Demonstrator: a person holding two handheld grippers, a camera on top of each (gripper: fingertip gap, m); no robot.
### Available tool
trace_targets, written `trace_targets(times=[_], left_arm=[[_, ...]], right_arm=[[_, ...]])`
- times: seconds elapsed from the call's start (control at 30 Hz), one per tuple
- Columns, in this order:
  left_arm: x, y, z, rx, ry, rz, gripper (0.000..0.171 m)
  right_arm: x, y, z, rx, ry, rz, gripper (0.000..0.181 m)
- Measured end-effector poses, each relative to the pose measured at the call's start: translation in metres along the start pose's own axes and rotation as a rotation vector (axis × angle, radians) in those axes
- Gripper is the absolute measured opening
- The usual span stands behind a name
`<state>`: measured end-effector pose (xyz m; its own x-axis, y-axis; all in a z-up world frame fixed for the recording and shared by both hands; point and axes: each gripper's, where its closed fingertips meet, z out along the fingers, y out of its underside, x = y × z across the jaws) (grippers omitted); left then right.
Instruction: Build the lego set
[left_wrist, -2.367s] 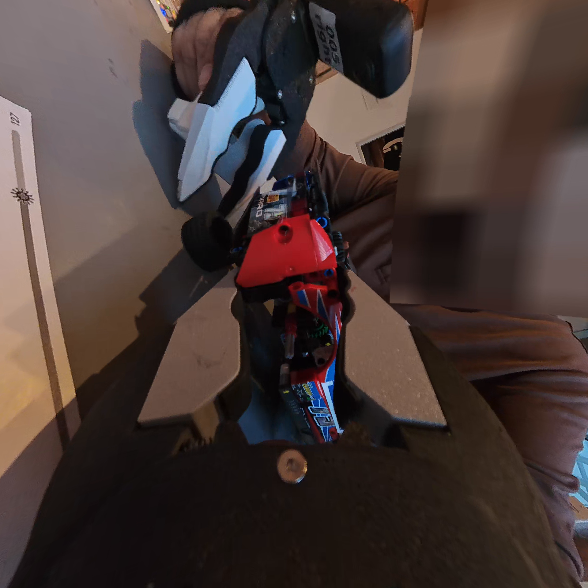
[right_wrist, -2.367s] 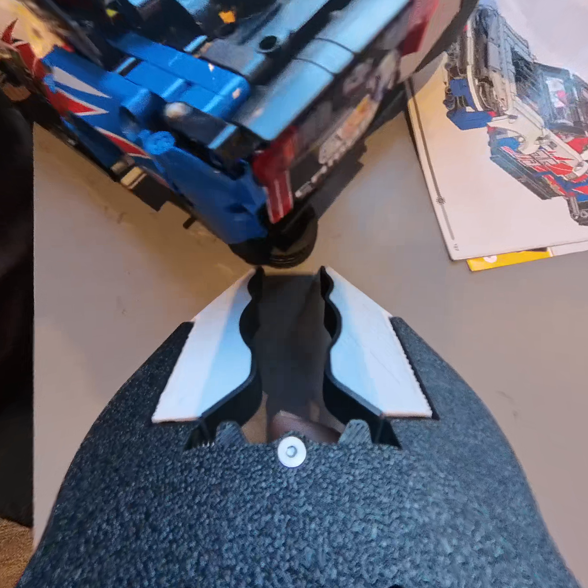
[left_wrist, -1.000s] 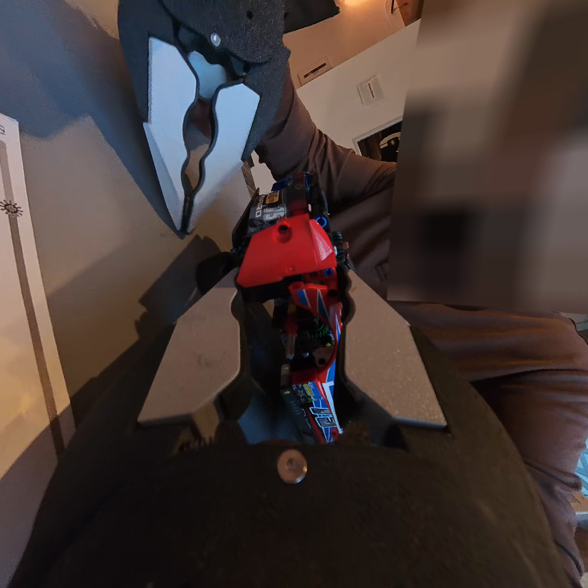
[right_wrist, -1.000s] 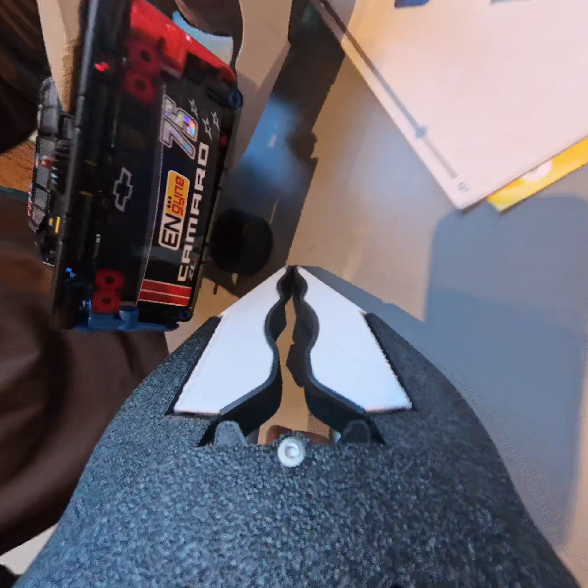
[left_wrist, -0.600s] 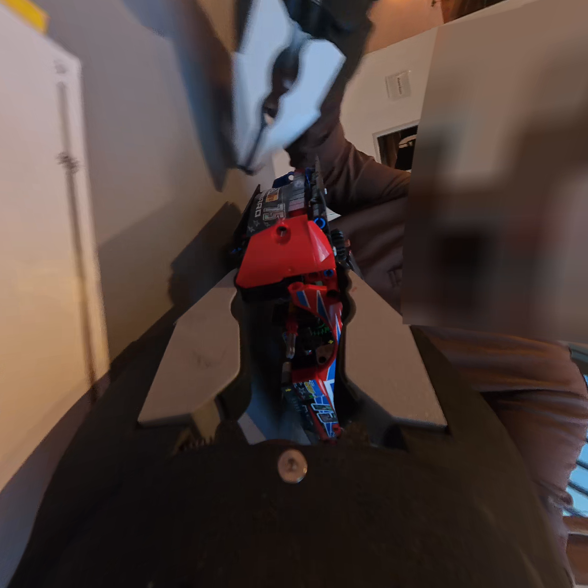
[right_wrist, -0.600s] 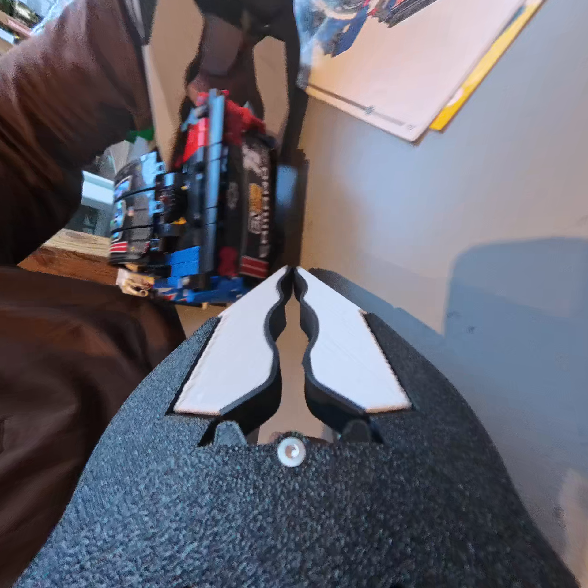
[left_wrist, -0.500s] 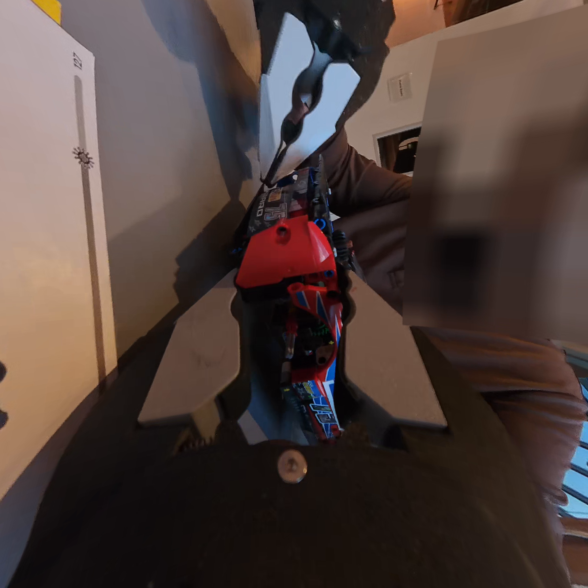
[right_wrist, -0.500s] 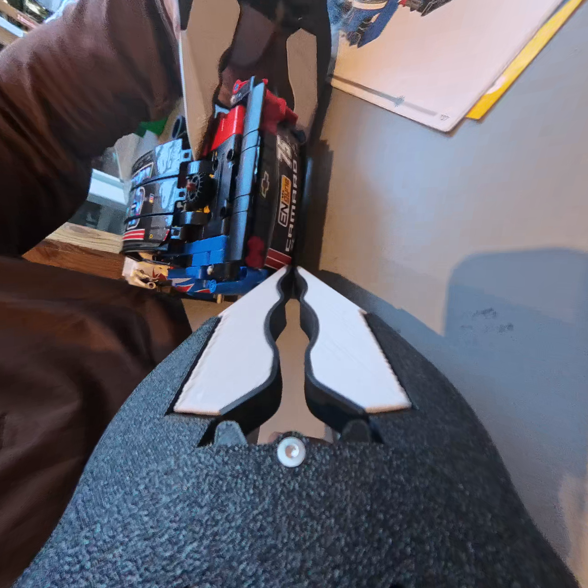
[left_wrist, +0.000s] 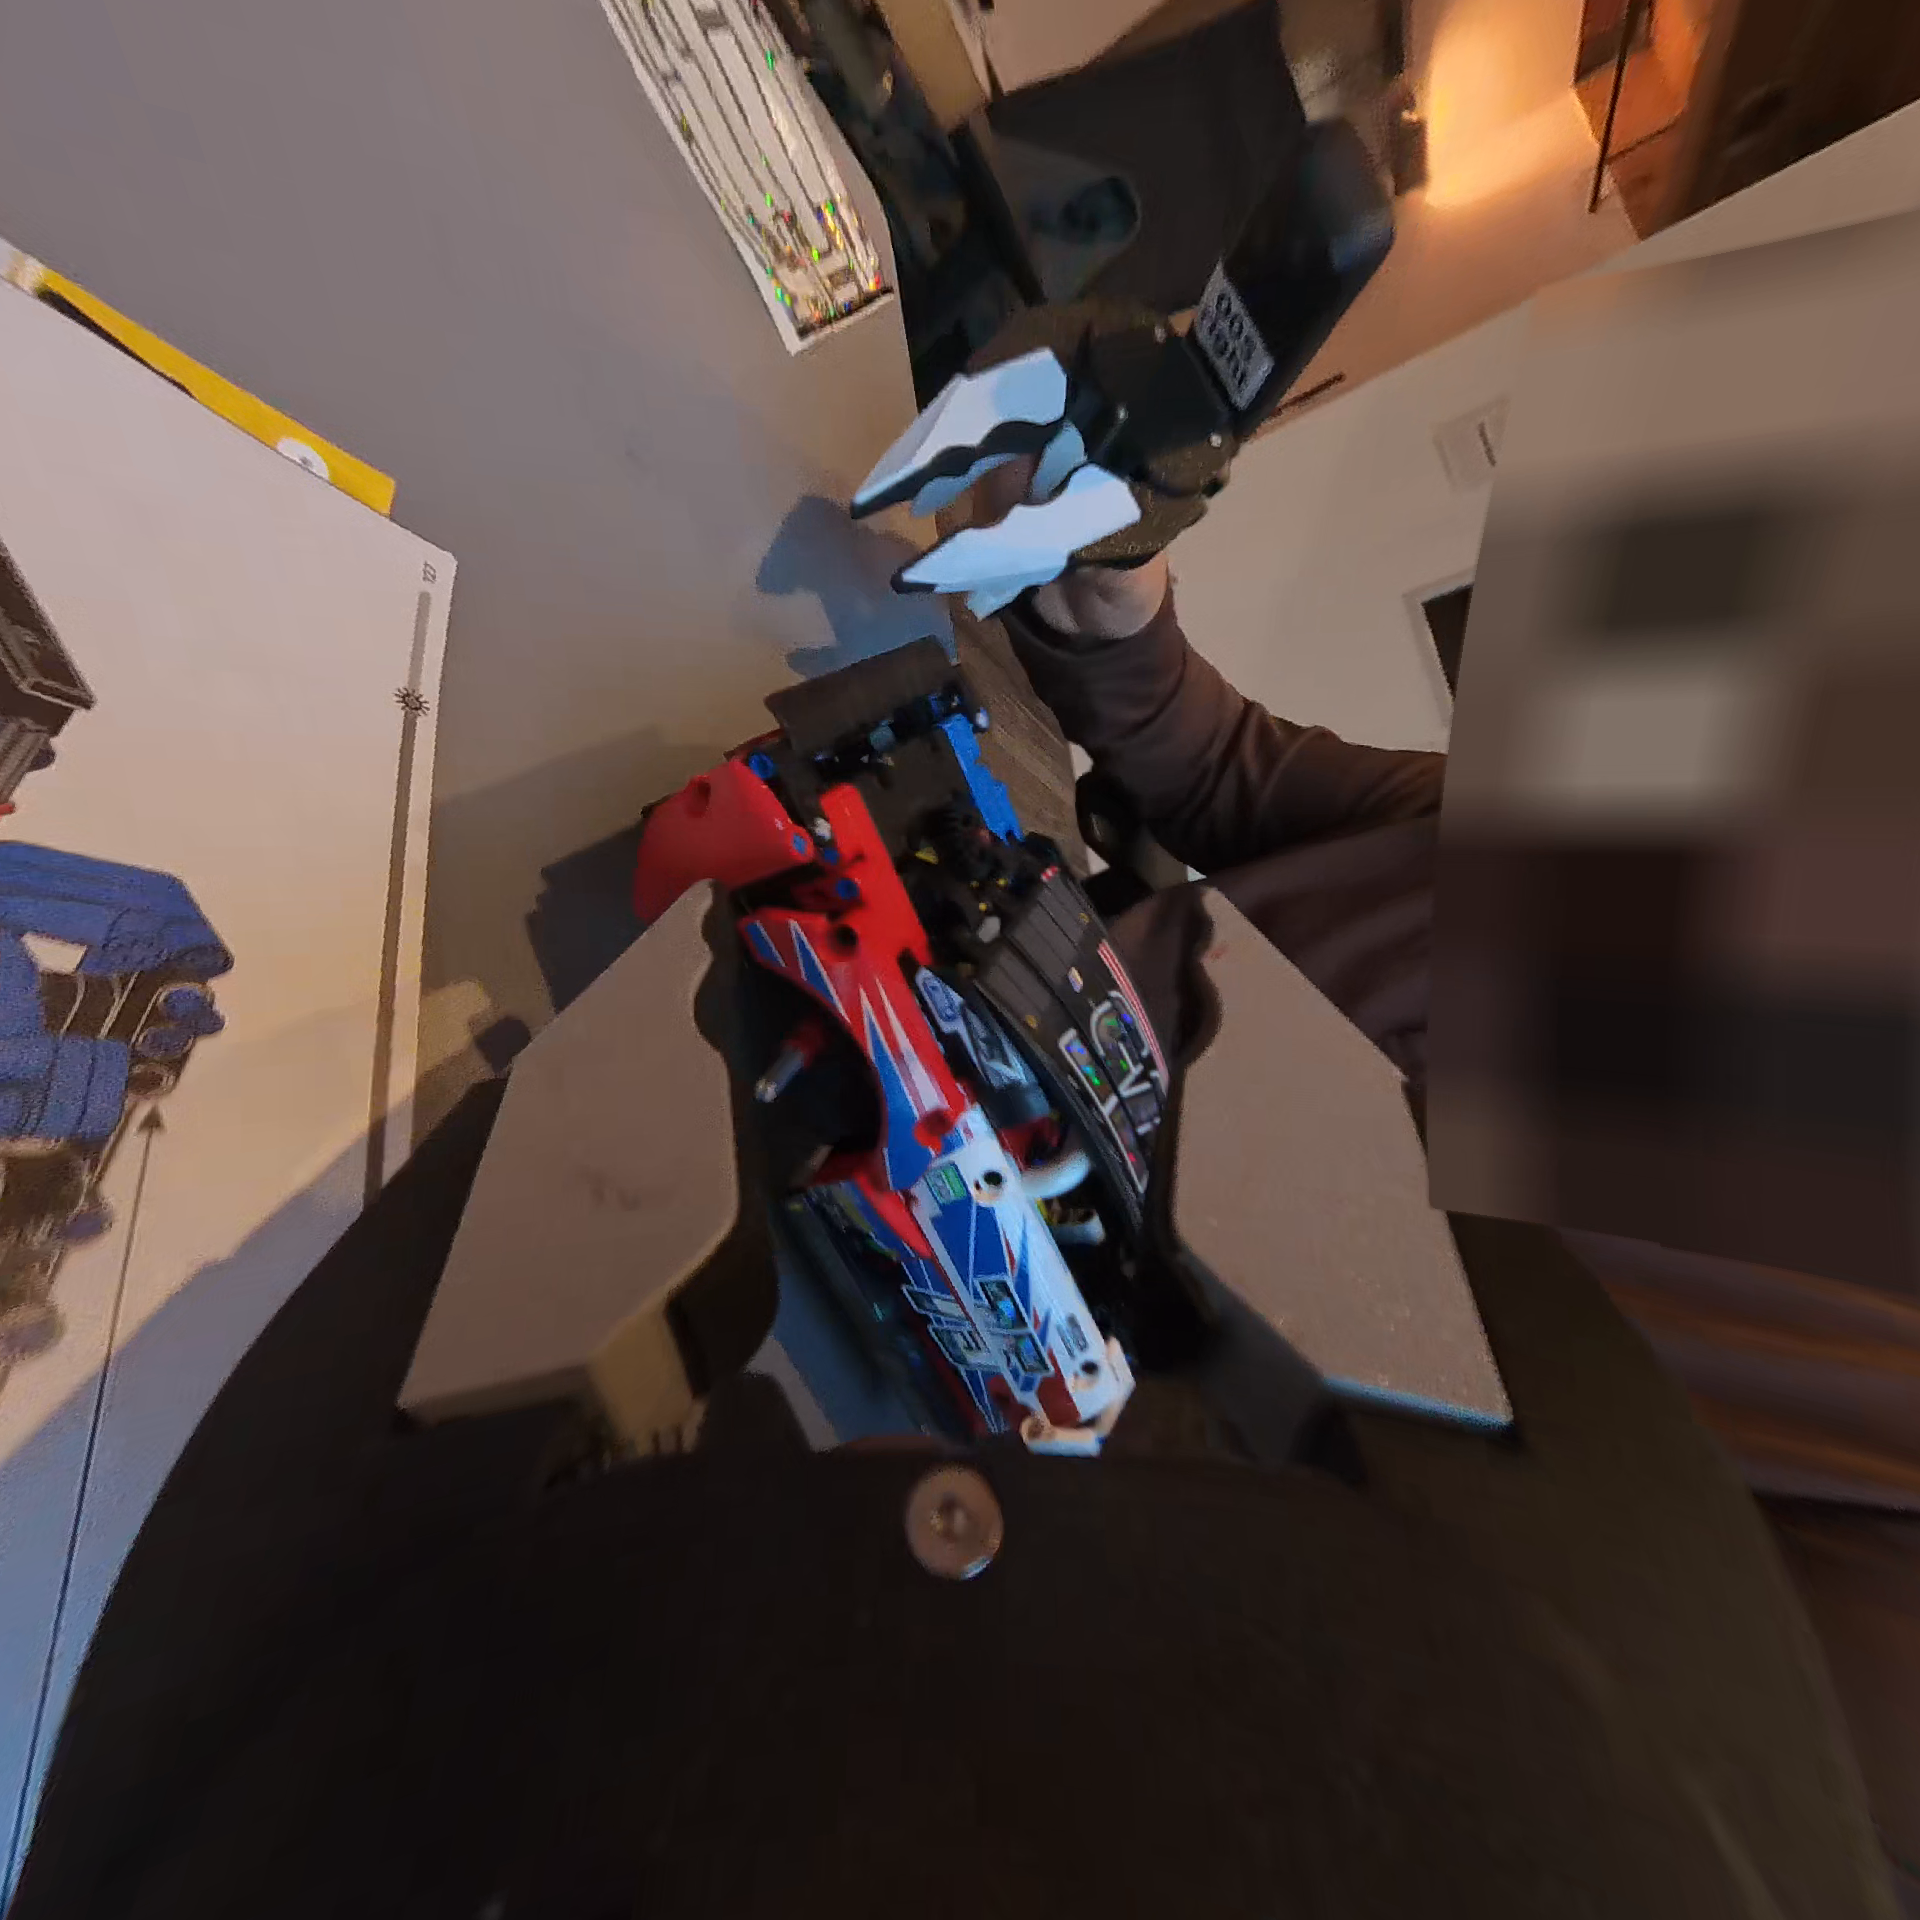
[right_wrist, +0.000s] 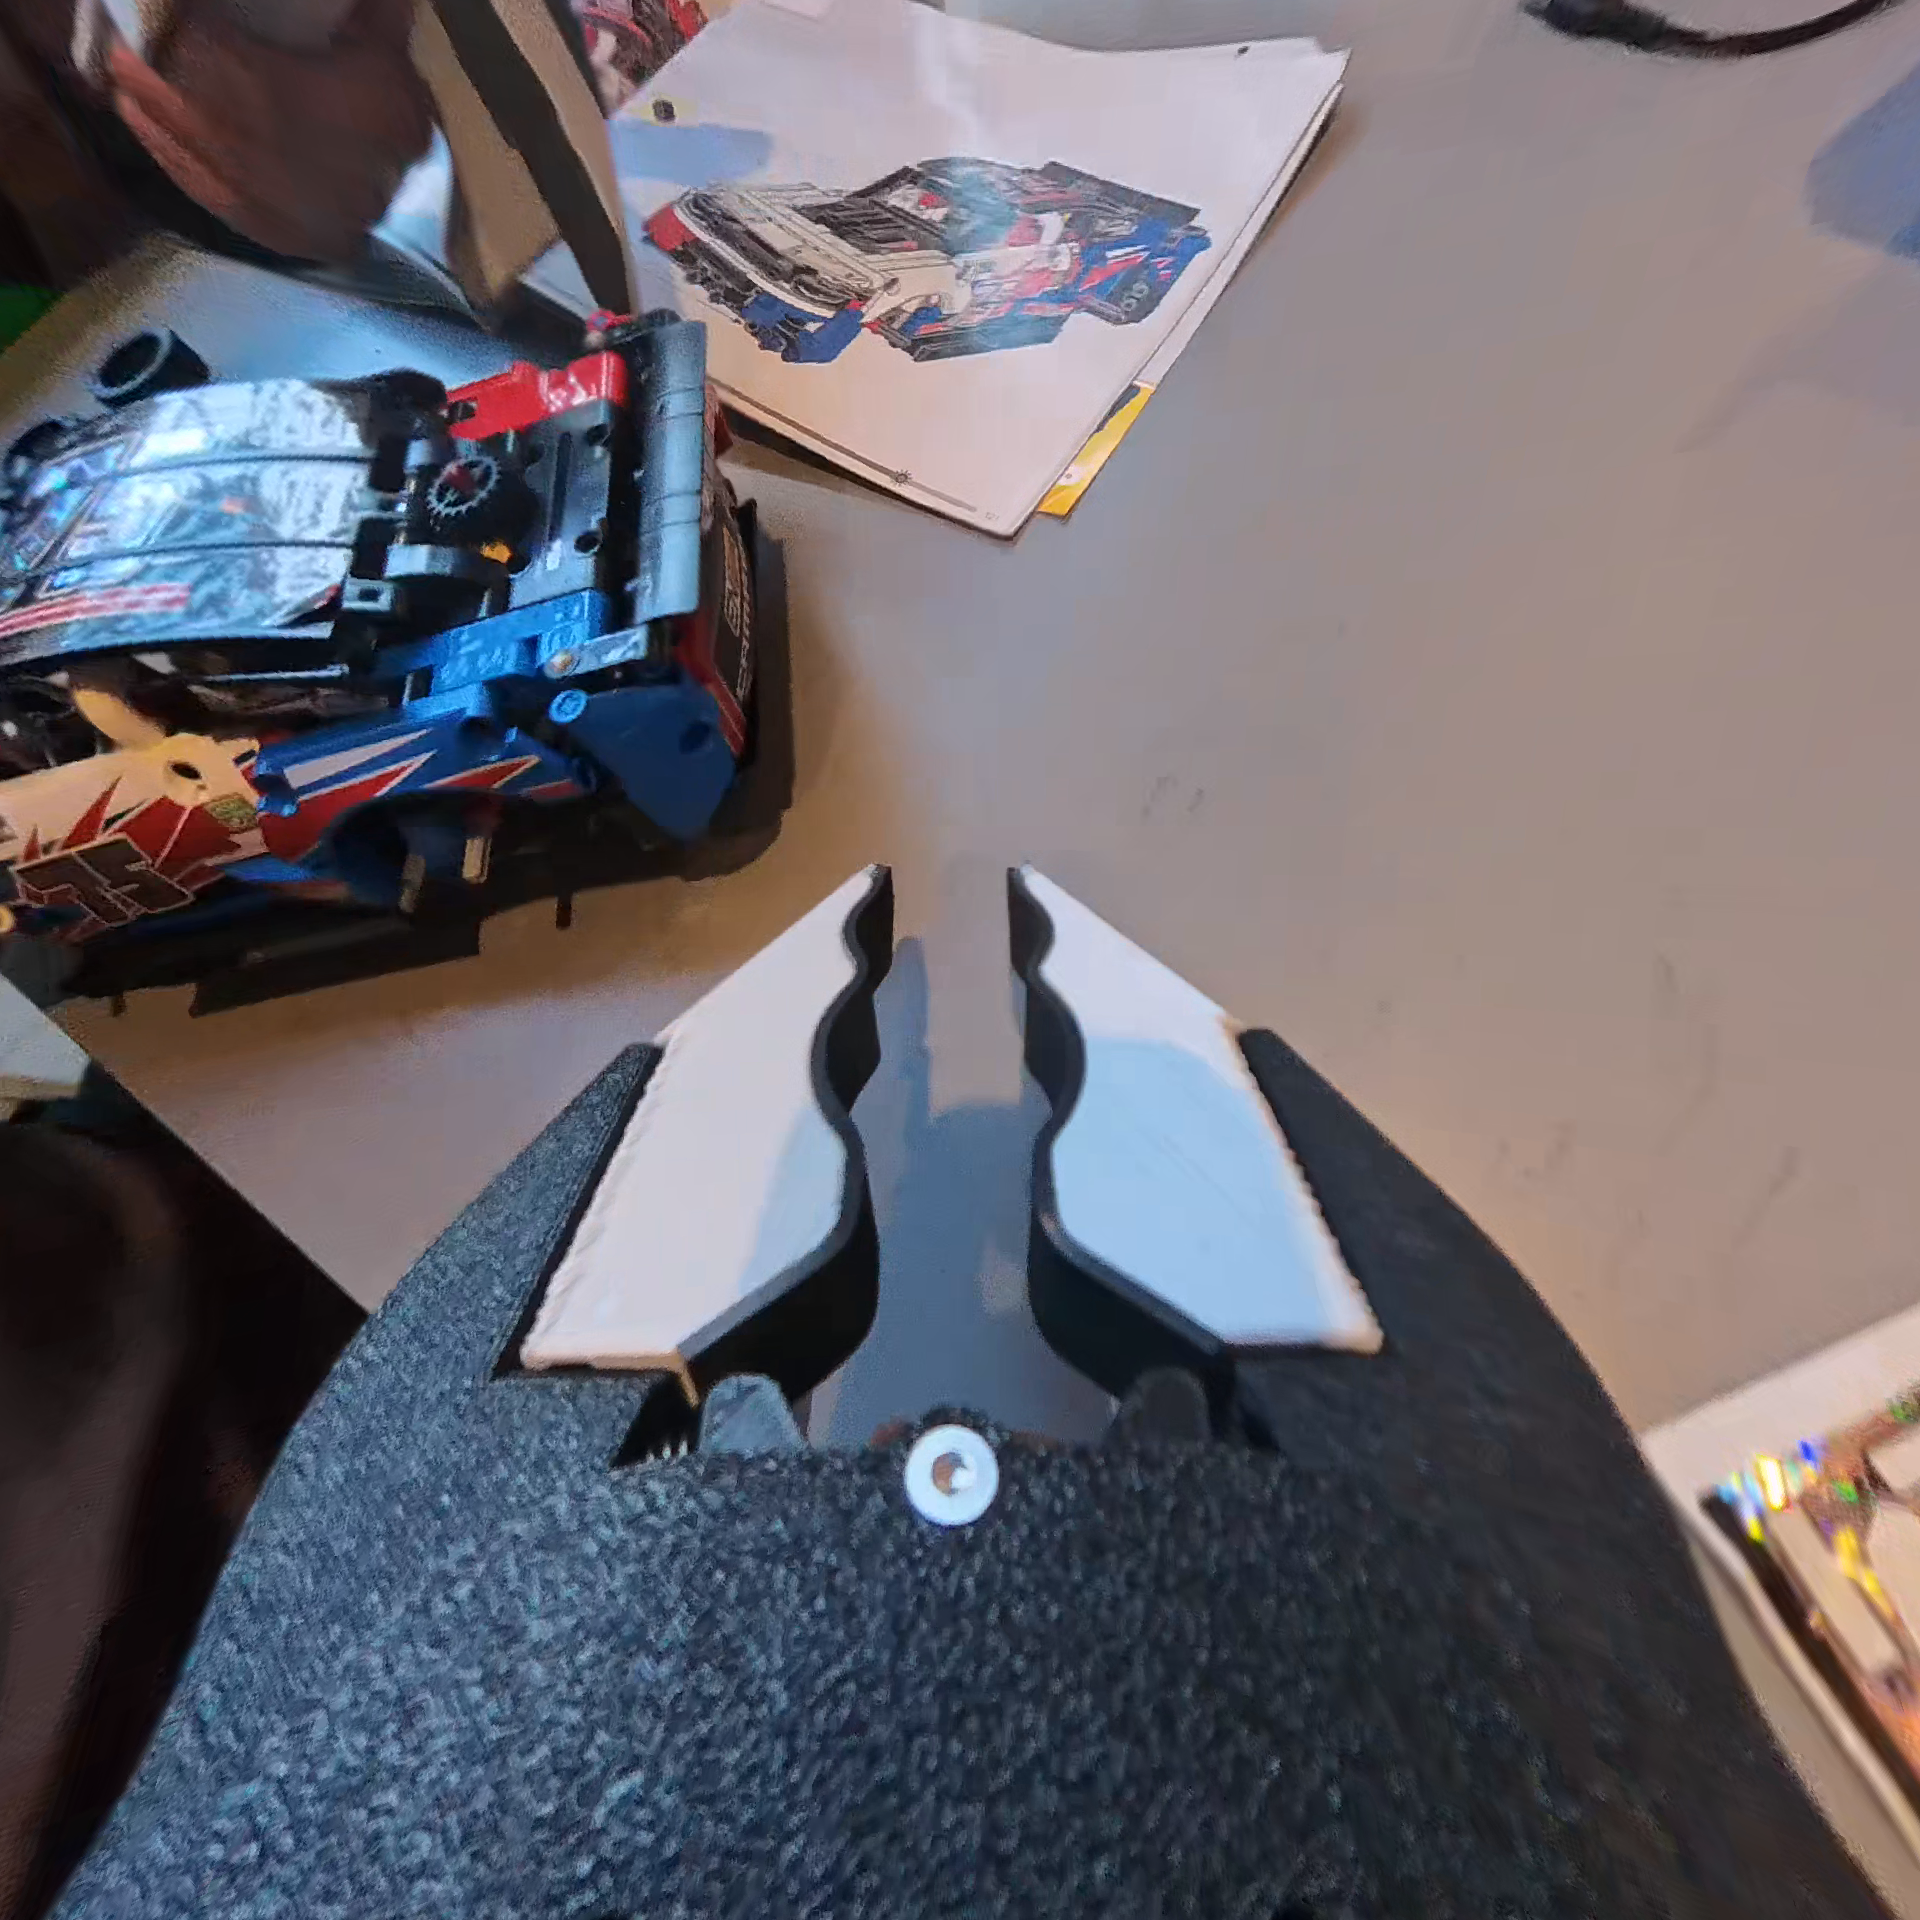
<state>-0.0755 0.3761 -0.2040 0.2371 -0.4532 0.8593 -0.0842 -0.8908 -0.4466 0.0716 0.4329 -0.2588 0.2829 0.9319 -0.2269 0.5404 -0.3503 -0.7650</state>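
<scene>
The lego car (left_wrist: 914, 1091), red, blue, white and black with stickers, sits between the grey fingers (left_wrist: 582, 1174) of my left gripper (left_wrist: 951, 904), which is shut on it. In the right wrist view the car (right_wrist: 416, 644) lies low over the grey table (right_wrist: 1455, 675) at the left, its rear end toward my right gripper. My right gripper (right_wrist: 948, 878) is open and empty, apart from the car and to the right of its rear. It also shows in the left wrist view (left_wrist: 883, 545), beyond the car. A black tyre (right_wrist: 145, 358) shows past the car.
The open instruction booklet (right_wrist: 935, 260) lies behind the car; it also fills the left of the left wrist view (left_wrist: 208, 831). A shiny sticker sheet (right_wrist: 1829, 1538) lies at the table's right edge. A person's brown sleeve (left_wrist: 1247, 758) is close behind the car.
My right gripper has opened and drawn back from the car's rear to the right. My left gripper has turned the car, so its roof and side now show, and brought it low over the table.
</scene>
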Motion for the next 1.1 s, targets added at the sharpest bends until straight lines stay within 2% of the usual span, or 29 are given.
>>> trace_targets(times=[0.1,0.2,0.33,0.43,0.6,0.8,0.93,1.0,1.03,1.1], left_arm=[[0.017,0.007,-0.018,0.05,-0.041,0.062,0.08],[0.03,0.029,-0.032,0.057,-0.134,0.125,0.079],[0.053,0.071,-0.048,0.097,-0.239,0.241,0.076],[0.061,0.11,-0.058,0.138,-0.3,0.279,0.075],[0.07,0.172,-0.062,0.164,-0.386,0.438,0.08],[0.059,0.232,-0.039,0.068,-0.489,0.588,0.094],[0.051,0.245,-0.022,0.036,-0.619,0.73,0.099],[0.041,0.242,-0.02,0.019,-0.728,0.763,0.106],[0.043,0.24,-0.016,0.022,-0.734,0.792,0.111],[0.048,0.236,-0.007,0.015,-0.733,0.845,0.11]], right_arm=[[-0.009,0.004,-0.015,0.048,0.041,-0.005,0.027],[-0.026,0.002,-0.035,0.144,0.088,-0.013,0.032],[-0.085,0.002,-0.058,0.323,0.076,-0.068,0.036],[-0.143,0.011,-0.059,0.385,0.036,-0.163,0.034],[-0.231,0.029,-0.037,0.391,-0.065,-0.2,0.04],[-0.295,0.066,0.007,0.322,-0.052,-0.176,0.053],[-0.311,0.066,0.035,0.34,0.021,-0.19,0.057],[-0.306,0.066,0.048,0.356,0.106,-0.239,0.057],[-0.299,0.067,0.053,0.359,0.164,-0.253,0.06],[-0.295,0.068,0.06,0.379,0.19,-0.235,0.063]])
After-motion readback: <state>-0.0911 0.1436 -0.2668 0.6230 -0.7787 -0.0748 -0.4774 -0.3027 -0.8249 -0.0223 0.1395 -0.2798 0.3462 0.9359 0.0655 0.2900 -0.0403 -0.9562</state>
